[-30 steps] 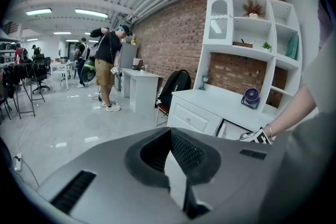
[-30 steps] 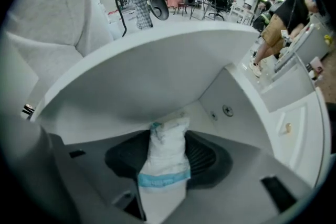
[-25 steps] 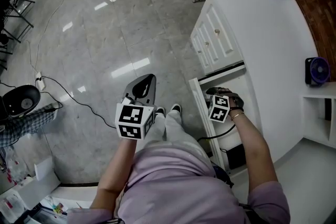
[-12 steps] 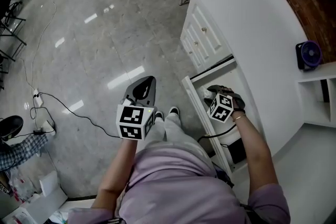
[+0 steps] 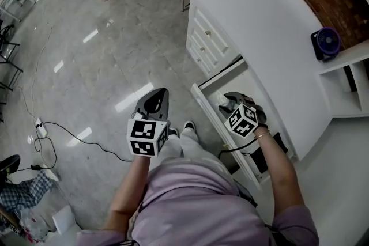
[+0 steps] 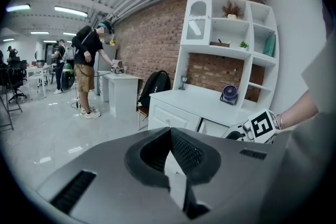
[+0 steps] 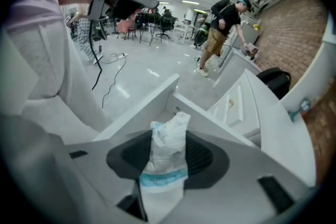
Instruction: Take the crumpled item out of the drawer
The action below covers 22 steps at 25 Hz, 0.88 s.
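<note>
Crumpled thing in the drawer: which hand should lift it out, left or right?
Right. The right gripper grips the crumpled white item over the open drawer; the left gripper holds nothing, out above the floor.

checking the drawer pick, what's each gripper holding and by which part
The right gripper clamps the crumpled white wrapper with a teal band around its middle, its top poking out. The left gripper holds nothing.

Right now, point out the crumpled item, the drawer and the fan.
crumpled item (image 7: 167, 150), right gripper view, its middle.
drawer (image 5: 209, 112), head view, front wall.
fan (image 5: 326, 43), head view, front grille.
</note>
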### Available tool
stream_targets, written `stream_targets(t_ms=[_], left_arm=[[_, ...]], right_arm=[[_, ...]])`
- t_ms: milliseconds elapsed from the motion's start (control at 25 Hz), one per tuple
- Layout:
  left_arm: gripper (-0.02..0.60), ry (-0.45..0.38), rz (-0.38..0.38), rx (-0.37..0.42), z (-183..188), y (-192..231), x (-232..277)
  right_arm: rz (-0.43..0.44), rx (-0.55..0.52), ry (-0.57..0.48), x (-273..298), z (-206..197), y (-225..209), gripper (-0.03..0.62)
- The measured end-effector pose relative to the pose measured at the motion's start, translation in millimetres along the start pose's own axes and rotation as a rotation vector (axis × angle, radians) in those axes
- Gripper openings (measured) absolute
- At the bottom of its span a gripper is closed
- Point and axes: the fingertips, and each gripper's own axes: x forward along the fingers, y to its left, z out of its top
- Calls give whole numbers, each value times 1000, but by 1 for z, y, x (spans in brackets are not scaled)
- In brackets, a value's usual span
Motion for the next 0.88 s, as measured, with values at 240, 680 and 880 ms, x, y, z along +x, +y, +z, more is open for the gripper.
stream_targets(t_ms=[240,680,880], left_arm=[[0,-4,-33,17,2,-13,2],[0,-4,-83,33,9,-28,6],[0,-2,-114,45,8,-37,8]], right_arm=[[-93,192,-112,-34,12,-11,183],[-217,465,-299,-88,43,-14,183],[-274,600,-390,-110,52,-18,183]])
